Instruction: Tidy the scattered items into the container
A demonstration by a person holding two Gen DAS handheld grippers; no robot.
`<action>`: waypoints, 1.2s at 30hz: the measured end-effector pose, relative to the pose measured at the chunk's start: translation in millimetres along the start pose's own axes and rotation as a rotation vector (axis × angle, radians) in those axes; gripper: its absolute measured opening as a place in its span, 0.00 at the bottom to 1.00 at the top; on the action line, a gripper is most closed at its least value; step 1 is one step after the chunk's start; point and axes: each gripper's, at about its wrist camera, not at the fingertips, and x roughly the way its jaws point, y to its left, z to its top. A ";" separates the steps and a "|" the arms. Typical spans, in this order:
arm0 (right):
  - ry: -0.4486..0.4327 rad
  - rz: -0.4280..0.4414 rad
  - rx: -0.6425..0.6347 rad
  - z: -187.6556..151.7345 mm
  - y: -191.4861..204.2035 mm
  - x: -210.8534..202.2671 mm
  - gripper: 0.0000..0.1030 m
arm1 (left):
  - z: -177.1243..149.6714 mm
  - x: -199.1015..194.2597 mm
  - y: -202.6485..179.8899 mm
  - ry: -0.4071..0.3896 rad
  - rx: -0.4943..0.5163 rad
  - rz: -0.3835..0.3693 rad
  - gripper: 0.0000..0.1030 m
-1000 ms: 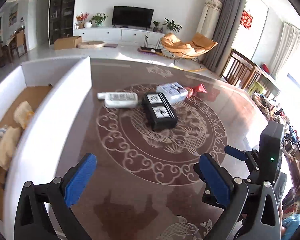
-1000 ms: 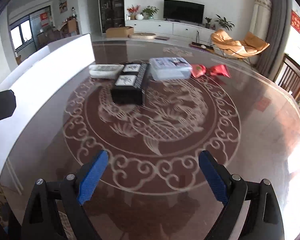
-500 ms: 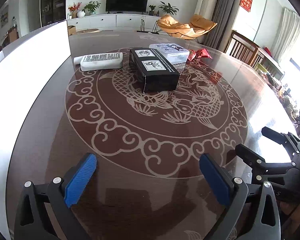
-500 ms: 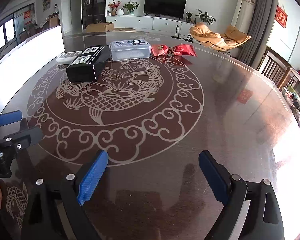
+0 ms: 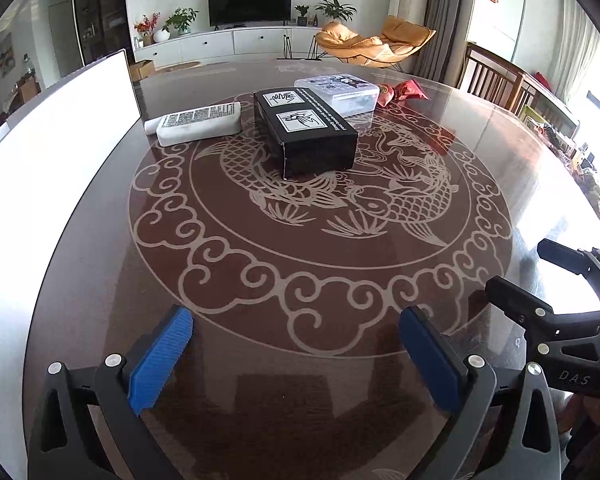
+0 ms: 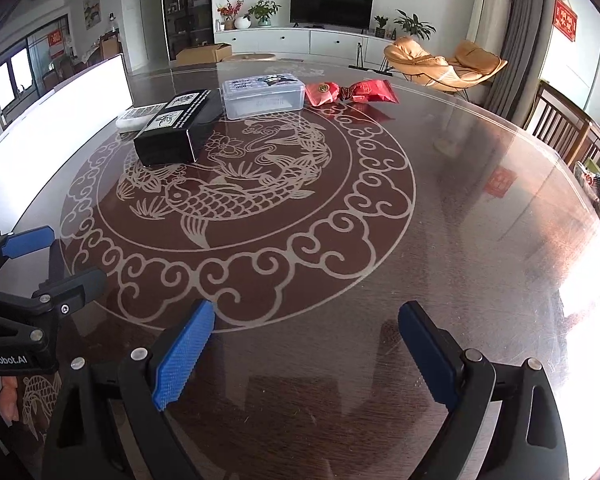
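Left wrist view. Left gripper (image 5: 296,354) sits low over the near edge of the round table (image 5: 500,168), its blue pads wide apart and nothing between them; this reads as a ready pose, spread enough to take a broad item. The scattered items lie in a cluster at the far side of the fish medallion: a white pack (image 5: 199,123) at far left, a black box (image 5: 306,132) just right of it, a clear lidded box (image 5: 338,94) behind the black box and close against it, and red sweet packets (image 5: 404,91) at far right. The container (image 5: 52,152) shows only as a tall white wall along the left edge; its inside is hidden. The white pack lies just beside that wall, probably the shortest carry. The right gripper (image 5: 540,276) enters at near right, fingers parted and empty.

Right wrist view. The right gripper (image 6: 306,354) is likewise fully spread, holding nothing, above bare glass well short of the items. The black box (image 6: 178,128) hides most of the white pack (image 6: 138,117); the clear lidded box (image 6: 264,94) and red sweet packets (image 6: 350,91) extend the row rightward, so the packets seem this side's natural share. The container (image 6: 60,120) wall runs along the far left. The left gripper (image 6: 48,256) shows at near left, open. All four items look untidied as yet.
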 end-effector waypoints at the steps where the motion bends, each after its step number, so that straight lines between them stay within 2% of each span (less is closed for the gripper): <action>1: 0.004 0.011 0.009 0.0 -1.8 1.0 0.92 | -0.2 -0.3 0.0 0.000 0.000 0.000 1.00; 11: 0.011 0.022 0.026 -0.2 -3.9 2.1 0.93 | -1.8 -1.1 -4.4 0.014 0.028 0.021 1.00; 19: 0.012 0.025 0.026 -0.2 -3.8 2.3 0.94 | -4.0 -4.4 11.0 0.022 0.066 -0.010 1.00; 22: 0.016 0.058 -0.009 7.5 1.6 8.3 0.95 | -4.4 -4.3 10.1 0.016 0.065 -0.003 1.00; 25: 0.024 0.137 -0.068 27.2 15.5 20.9 0.95 | -4.4 -4.2 9.5 0.014 0.062 0.000 1.00; 28: 0.023 0.320 -0.028 62.8 28.0 34.0 0.95 | -4.4 -3.8 9.9 0.014 0.062 0.001 1.00; 29: 0.003 0.350 -0.019 77.0 34.1 36.4 0.95 | -4.4 -3.7 9.9 0.014 0.062 0.001 1.00; 31: -0.023 0.358 -0.009 106.7 48.6 45.1 0.95 | -4.4 -3.7 10.0 0.014 0.062 0.000 1.00; 34: 0.013 0.337 -0.018 142.5 72.6 69.7 0.95 | -4.4 -3.5 10.1 0.014 0.062 0.000 1.00; 36: 0.042 0.289 -0.046 157.0 88.5 85.8 0.95 | -4.4 -3.5 10.0 0.014 0.062 0.000 1.00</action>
